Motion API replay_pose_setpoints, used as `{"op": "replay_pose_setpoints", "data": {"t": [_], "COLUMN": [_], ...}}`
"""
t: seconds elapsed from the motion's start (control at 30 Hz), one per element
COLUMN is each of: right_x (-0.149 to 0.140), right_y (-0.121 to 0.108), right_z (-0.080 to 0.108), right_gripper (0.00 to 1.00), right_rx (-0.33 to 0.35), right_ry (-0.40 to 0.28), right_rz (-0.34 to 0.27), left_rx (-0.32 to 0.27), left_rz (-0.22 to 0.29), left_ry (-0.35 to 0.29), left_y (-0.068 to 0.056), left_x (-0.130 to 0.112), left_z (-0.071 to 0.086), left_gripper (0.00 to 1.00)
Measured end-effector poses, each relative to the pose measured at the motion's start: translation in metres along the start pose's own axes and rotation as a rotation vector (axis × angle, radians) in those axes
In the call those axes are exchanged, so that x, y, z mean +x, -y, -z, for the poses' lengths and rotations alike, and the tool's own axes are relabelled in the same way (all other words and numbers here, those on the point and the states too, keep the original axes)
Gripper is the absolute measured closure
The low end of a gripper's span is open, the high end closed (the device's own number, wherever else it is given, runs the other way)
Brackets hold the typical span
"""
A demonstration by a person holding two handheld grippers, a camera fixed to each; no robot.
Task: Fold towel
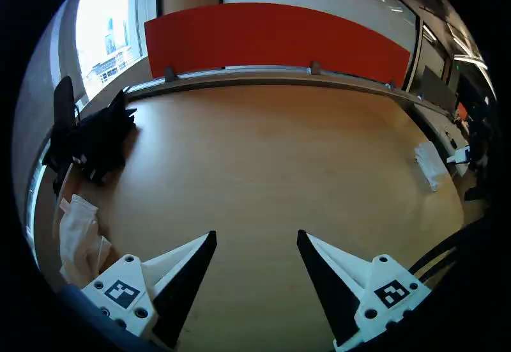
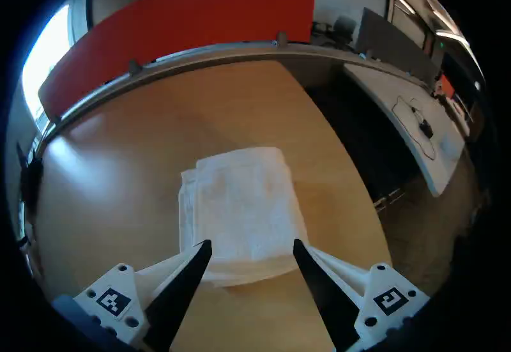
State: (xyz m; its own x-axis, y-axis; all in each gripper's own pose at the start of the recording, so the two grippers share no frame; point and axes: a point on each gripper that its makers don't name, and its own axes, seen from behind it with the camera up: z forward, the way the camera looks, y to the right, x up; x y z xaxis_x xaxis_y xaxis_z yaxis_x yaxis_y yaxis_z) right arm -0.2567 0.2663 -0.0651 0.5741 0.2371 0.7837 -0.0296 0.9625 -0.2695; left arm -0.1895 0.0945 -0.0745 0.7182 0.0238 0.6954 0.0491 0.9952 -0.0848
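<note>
A white towel lies folded in a neat stack on the wooden table, near its right edge. My right gripper hovers open just over the towel's near edge, its two dark fingers spread to either side of the stack. In the left gripper view the same towel shows small at the table's far right. My left gripper is open above bare wood, with nothing between its fingers.
A red divider panel runs along the table's far edge. A black bag and a cream cloth lie at the left end. Beyond the right edge are a gap and another white desk with cables.
</note>
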Motion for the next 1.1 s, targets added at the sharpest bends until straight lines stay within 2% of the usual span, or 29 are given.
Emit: {"op": "replay_pose_setpoints", "data": {"t": [0.27,0.5,0.77,1.1], "right_x": [0.009,0.028,0.053,0.065], "right_y": [0.002,0.011,0.022,0.033], "right_z": [0.008,0.024,0.053,0.07], "right_gripper": [0.01,0.01,0.01,0.01], "right_rx": [-0.024,-0.036,-0.056,-0.074], "right_ry": [-0.068,-0.185,-0.348,-0.464], "right_rz": [0.01,0.015,0.034,0.053], "left_rx": [0.01,0.017,0.035,0.041], "left_rz": [0.016,0.023,0.046,0.052], "left_ry": [-0.028,-0.078,-0.149,-0.217], "left_y": [0.006,0.011,0.02,0.024], "left_x": [0.011,0.03,0.059,0.082], "left_z": [0.0,0.001,0.002,0.003], "left_gripper": [0.07,0.06,0.06,0.07]}}
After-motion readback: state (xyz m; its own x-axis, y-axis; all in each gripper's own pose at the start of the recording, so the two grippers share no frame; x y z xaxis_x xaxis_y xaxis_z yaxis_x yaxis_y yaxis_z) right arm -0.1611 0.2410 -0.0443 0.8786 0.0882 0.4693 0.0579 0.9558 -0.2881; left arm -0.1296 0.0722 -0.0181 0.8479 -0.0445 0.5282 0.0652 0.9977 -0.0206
